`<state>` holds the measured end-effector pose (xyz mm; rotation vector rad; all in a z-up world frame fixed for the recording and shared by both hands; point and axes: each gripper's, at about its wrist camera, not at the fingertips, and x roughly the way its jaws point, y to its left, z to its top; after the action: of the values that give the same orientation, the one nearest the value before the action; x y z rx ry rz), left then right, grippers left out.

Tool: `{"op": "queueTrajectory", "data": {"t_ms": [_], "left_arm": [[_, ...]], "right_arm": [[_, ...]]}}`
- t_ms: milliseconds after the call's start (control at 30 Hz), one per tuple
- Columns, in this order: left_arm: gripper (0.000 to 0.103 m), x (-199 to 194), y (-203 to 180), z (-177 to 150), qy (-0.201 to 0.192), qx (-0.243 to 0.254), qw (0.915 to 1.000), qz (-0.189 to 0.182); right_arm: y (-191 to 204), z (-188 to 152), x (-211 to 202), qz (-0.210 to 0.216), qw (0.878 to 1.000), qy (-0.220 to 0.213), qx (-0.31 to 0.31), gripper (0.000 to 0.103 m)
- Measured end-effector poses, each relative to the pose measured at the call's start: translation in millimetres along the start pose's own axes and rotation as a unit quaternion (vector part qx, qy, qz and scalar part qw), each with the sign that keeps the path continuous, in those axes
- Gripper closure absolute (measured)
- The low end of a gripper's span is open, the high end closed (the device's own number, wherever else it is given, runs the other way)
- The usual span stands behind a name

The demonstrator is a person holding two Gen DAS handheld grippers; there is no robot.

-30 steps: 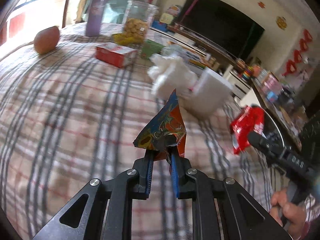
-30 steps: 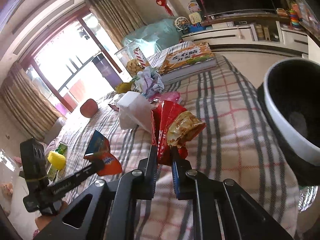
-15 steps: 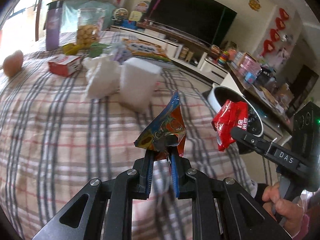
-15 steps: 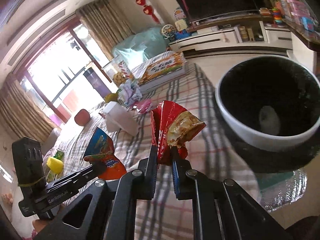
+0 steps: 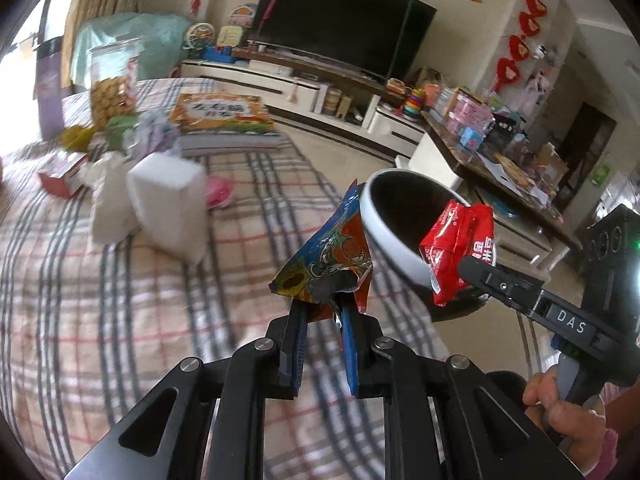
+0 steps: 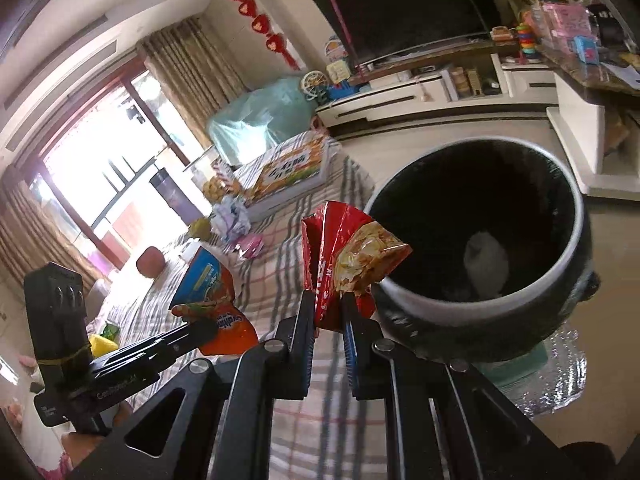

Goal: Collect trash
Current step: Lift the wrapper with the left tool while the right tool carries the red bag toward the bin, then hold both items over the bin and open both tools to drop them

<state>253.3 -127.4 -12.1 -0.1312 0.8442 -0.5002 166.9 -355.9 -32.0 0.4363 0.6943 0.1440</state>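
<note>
My left gripper (image 5: pixel 322 314) is shut on a blue and orange snack wrapper (image 5: pixel 328 262), held up over the checked tablecloth (image 5: pixel 120 300). My right gripper (image 6: pixel 328 316) is shut on a crumpled red snack wrapper (image 6: pixel 352 260). That red wrapper (image 5: pixel 458 250) hangs at the near rim of the round black bin with a white rim (image 5: pixel 384 236). The bin (image 6: pixel 404 292) stands just beyond the table's edge, with something white lying at its bottom. From the right wrist view the blue and orange wrapper (image 6: pixel 212 300) shows at the left, short of the bin.
On the table lie a white box (image 5: pixel 172 204), crumpled white tissue (image 5: pixel 106 204), a pink scrap (image 5: pixel 218 194), a red carton (image 5: pixel 60 174), a cookie jar (image 5: pixel 110 88) and a large flat game box (image 5: pixel 224 120). A TV cabinet (image 5: pixel 320 92) stands behind. A hand (image 5: pixel 572 412) holds the right gripper.
Both grippers have swung right across the table toward the bin, each keeping its wrapper. The bin now looms large in the right wrist view and the red wrapper has reached its rim.
</note>
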Motion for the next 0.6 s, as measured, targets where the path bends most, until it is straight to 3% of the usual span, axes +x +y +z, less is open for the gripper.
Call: {"op": "queueTrajectory", "data": {"t_ms": [600], "left_arm": [[0.089, 51.6, -44.4, 33.8, 0.011, 0.040, 0.9988, -0.023]], "right_arm": [[-46.3, 23.5, -18.8, -0.041, 0.999, -0.022, 0.024, 0.090]]}}
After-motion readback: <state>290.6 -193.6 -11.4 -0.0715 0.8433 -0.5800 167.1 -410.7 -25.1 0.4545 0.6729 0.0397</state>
